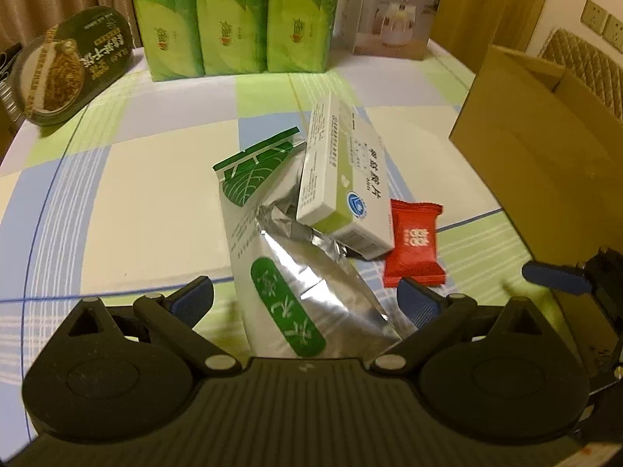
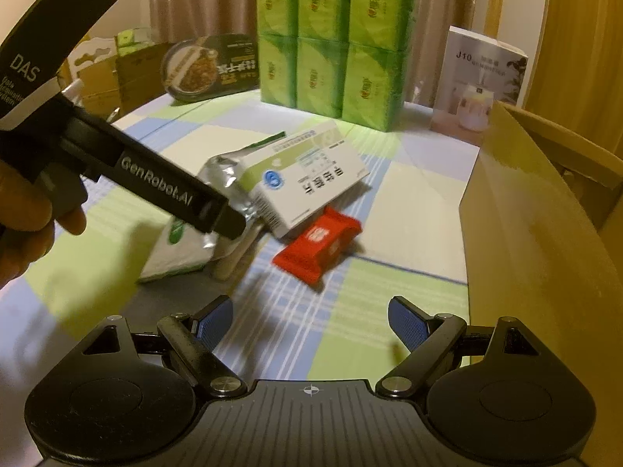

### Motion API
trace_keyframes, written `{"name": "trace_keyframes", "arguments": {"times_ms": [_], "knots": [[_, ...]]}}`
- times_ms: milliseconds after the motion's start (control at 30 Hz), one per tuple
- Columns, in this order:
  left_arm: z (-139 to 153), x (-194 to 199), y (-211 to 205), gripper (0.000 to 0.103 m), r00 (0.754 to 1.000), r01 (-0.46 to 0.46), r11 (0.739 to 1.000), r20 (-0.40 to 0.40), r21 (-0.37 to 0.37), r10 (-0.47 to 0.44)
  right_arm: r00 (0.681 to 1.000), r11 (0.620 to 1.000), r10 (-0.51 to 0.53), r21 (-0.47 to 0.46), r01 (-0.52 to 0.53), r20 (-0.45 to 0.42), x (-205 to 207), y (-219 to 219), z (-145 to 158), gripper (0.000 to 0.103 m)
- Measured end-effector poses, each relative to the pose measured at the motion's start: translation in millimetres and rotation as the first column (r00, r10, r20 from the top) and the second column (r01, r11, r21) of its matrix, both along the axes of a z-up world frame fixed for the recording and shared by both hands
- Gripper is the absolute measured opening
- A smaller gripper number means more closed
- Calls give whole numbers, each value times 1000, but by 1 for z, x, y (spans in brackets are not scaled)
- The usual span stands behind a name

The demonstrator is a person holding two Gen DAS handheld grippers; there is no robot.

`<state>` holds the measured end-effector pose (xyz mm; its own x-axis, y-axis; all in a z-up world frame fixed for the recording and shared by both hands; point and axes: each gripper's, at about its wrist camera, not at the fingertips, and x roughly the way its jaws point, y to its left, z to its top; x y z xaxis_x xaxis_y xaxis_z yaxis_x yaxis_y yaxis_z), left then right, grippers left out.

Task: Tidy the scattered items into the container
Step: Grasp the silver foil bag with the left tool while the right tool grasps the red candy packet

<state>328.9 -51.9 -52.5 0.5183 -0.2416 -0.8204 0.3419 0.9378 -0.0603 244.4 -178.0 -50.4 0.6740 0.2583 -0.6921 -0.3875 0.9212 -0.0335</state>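
Observation:
A silver tea pouch [image 1: 300,272] with green labels lies on the checked tablecloth [image 1: 148,202]. A white and green medicine box [image 1: 342,183] leans on the pouch. Beside the box lies a red candy packet [image 1: 414,249]. My left gripper [image 1: 305,299] is open, its blue fingers on either side of the pouch's near end. My right gripper [image 2: 311,321] is open and holds nothing, a short way in front of the red packet [image 2: 319,241] and the medicine box [image 2: 307,183]. The open cardboard box [image 2: 545,233] stands just to its right.
Green tissue packs [image 1: 233,19] stand stacked at the back. A dark instant-noodle bowl [image 1: 66,66] and a white product box [image 1: 393,7] flank them. A hand [image 2: 23,225] holds the left gripper's black handle [image 2: 155,186]. More cardboard boxes [image 2: 117,70] sit beyond the table's far left.

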Motion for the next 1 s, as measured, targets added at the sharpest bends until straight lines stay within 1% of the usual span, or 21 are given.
{"name": "trace_keyframes", "arguments": {"times_ms": [133,167,233,267,333,400,500,633,733,833,867,900,933,967,1000], "knots": [[-11,12,-6,98,999,27,999,-26,31,-26,1000,1000,-17,8,17,-8,15,0,-5,84],[-14,13,-7,96,999,34,999,-29,38,-33,1000,1000,-20,10,20,-8,17,0,-6,84],[-18,15,-6,91,998,50,998,-32,44,-49,1000,1000,-26,14,27,-10,21,0,-8,84],[-19,15,-4,85,998,56,998,-37,29,-55,999,999,-33,17,33,-10,23,-1,-8,84],[-17,14,2,81,998,56,998,-38,9,-56,999,999,-46,27,47,-10,27,-3,-9,84],[-14,11,7,71,998,59,998,-27,2,-59,998,997,-67,45,67,-12,31,-4,-10,84],[-9,7,19,63,998,62,998,-25,-16,-62,996,993,-92,78,92,-15,38,-5,-11,84],[-6,2,33,60,998,65,998,-22,-13,-65,992,984,-123,122,127,-38,49,-1,-13,84],[-6,-3,43,60,998,59,998,-17,-5,-59,990,981,-132,134,138,-49,57,5,-14,80],[-5,-10,51,60,999,48,999,-16,-5,-48,987,978,-146,140,155,-71,67,9,-17,71],[-5,-13,53,60,999,43,999,-15,-8,-43,985,976,-152,144,162,-80,70,9,-18,65],[-5,-16,55,60,999,39,999,-15,-9,-39,984,975,-156,145,167,-85,71,10,-19,56],[-5,-19,56,60,999,35,999,-15,-9,-35,983,975,-161,139,172,-83,72,10,-19,52],[-5,-22,57,59,999,32,999,-14,-9,-32,983,976,-165,131,174,-82,71,11,-18,39],[-4,-25,59,58,1000,26,1000,-13,-11,-26,982,975,-166,134,176,-85,69,12,-18,33]]}}
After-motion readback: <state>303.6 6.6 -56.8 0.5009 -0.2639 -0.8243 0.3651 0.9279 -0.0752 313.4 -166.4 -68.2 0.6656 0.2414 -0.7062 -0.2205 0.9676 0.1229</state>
